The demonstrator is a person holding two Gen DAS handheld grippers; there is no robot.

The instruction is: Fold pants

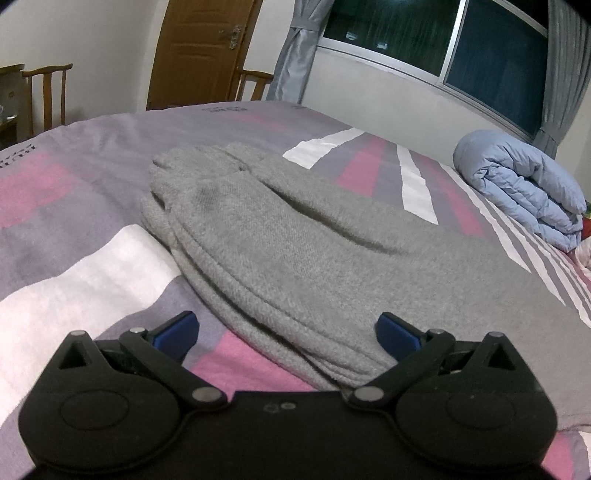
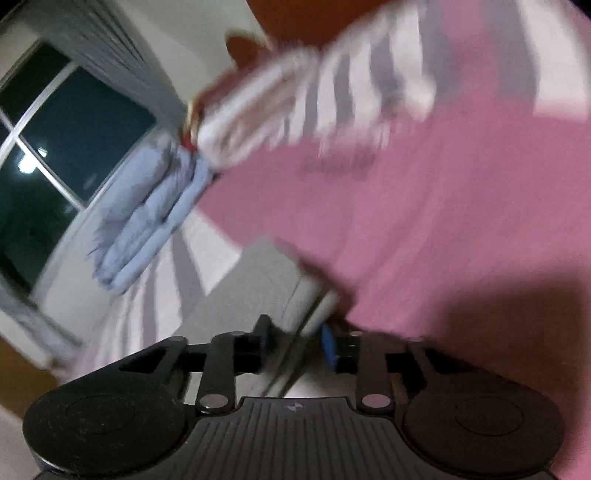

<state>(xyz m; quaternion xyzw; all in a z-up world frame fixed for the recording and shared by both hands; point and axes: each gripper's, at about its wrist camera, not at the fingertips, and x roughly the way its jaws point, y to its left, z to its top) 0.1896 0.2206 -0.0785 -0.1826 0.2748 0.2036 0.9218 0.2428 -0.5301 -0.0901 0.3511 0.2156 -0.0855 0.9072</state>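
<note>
Spread wide over the bedspread [image 1: 74, 266], my left gripper [image 1: 288, 332] hovers at the near edge of the folded grey pants [image 1: 295, 251]. Beyond them lies a blue quilt [image 1: 524, 192]. My right gripper [image 2: 295, 343], blurred, seems to pinch their fabric.

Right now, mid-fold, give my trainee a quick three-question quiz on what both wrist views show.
1. True or false: the left gripper is clamped shut on the grey pants.
2. Which gripper pinches grey fabric: A left, B right, C neither?
3. Fill in: beside the window on the bedspread lies a folded light ____ quilt.

Key:
1. False; its jaws stand wide open, straddling the pants' near edge.
2. B, though that view is blurred.
3. blue
</note>
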